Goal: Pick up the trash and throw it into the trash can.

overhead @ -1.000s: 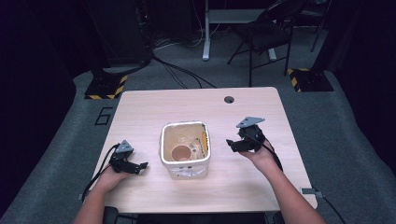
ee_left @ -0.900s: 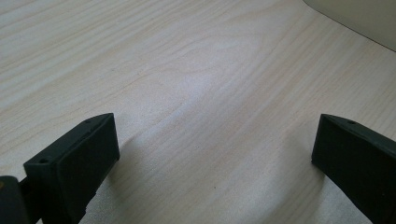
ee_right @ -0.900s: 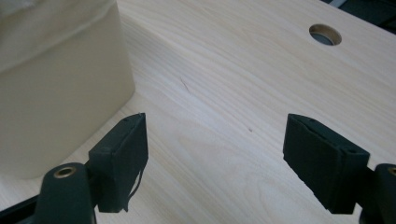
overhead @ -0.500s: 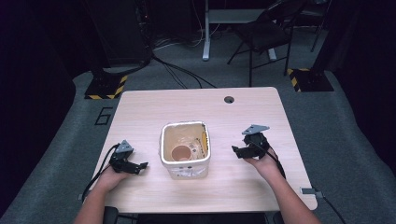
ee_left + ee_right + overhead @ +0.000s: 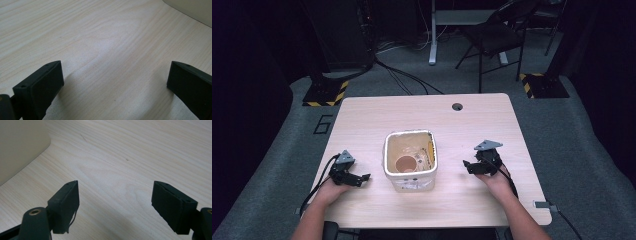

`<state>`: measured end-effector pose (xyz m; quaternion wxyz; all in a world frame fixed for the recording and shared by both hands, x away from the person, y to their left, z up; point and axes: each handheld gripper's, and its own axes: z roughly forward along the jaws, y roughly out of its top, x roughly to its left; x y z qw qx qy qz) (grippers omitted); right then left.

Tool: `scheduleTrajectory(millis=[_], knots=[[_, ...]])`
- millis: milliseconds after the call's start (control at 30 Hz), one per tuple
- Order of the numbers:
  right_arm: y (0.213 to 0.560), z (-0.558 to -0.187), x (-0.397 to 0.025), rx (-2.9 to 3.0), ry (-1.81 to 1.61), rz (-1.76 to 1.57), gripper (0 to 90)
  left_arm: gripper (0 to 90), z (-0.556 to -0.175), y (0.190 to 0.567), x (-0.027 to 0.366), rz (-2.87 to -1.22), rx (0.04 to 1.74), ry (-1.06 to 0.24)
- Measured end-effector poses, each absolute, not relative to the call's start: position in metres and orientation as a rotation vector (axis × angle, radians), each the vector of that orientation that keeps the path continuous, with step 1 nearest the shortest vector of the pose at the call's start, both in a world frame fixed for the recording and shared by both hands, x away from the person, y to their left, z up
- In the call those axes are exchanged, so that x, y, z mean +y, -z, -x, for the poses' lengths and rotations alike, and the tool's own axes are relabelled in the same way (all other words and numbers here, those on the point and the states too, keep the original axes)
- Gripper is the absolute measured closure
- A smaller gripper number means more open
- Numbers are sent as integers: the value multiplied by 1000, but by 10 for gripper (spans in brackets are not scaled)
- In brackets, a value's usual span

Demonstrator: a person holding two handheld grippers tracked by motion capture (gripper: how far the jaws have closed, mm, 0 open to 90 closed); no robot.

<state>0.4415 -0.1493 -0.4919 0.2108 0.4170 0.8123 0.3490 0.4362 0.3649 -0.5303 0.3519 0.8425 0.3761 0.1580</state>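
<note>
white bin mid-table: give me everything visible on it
The white bin is a squarish, round-cornered tub, plastic by its look, upright near the middle of the wooden table, top open. Inside lie a brown cup, something yellow by the right wall, and pale scraps too small to identify. A crumpled clear film or label covers its near side. Both open grippers flank it without touching.

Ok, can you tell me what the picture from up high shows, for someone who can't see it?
A cream bin with a brown cup and other scraps inside stands in the middle of a light wooden table. A person holds the left tool and the right tool low on either side of the bin, touching nothing.
</note>
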Motion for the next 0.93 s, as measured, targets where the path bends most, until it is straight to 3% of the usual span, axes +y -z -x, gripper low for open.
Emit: scheduleTrajectory(millis=[933], knots=[[518, -449, -156, 2253, -947, -1247, 218, 5, -437, 530, 365, -2178, 975, -405]])
